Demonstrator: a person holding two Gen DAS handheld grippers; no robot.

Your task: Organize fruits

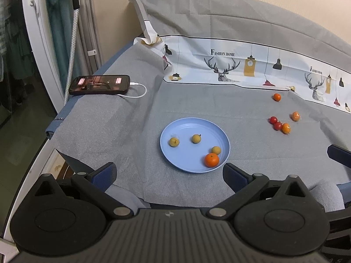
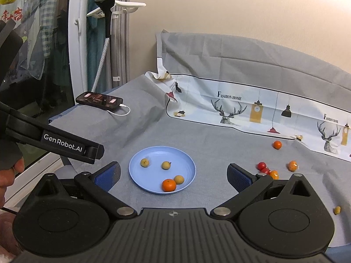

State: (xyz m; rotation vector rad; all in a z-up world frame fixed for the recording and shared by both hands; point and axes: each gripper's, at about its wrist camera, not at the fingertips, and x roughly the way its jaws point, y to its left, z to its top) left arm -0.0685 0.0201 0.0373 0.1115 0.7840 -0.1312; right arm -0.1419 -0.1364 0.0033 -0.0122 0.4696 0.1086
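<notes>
Left hand-held gripper (image 1: 169,175): jaws spread wide, nothing between the blue pads, hovering above the near edge of the grey-covered surface (image 1: 197,105), right finger close to the near rim of the blue plate (image 1: 173,155). Right hand-held gripper (image 2: 173,176): likewise wide open and empty, touching nothing, plate framed between its fingers. On the plate: one orange mandarin (image 1: 212,160) at the near right, touching a yellowish fruit (image 1: 216,150); two more yellowish fruits (image 1: 174,142) spaced apart toward the left and centre. Off the plate, well to the right: two red fruits (image 1: 275,123) touching each other, an orange fruit (image 1: 286,128) just beside them, another (image 1: 295,116) near, a further one (image 1: 277,97) close to the patterned cloth band (image 1: 241,65). One lone yellowish fruit (image 2: 337,210) near the right edge, right wrist view only. Phone (image 1: 99,84) with white cable (image 1: 138,89) at the far left corner, close to the surface's left drop-off. Open cloth between plate and scattered fruits; raised grey backing behind.
</notes>
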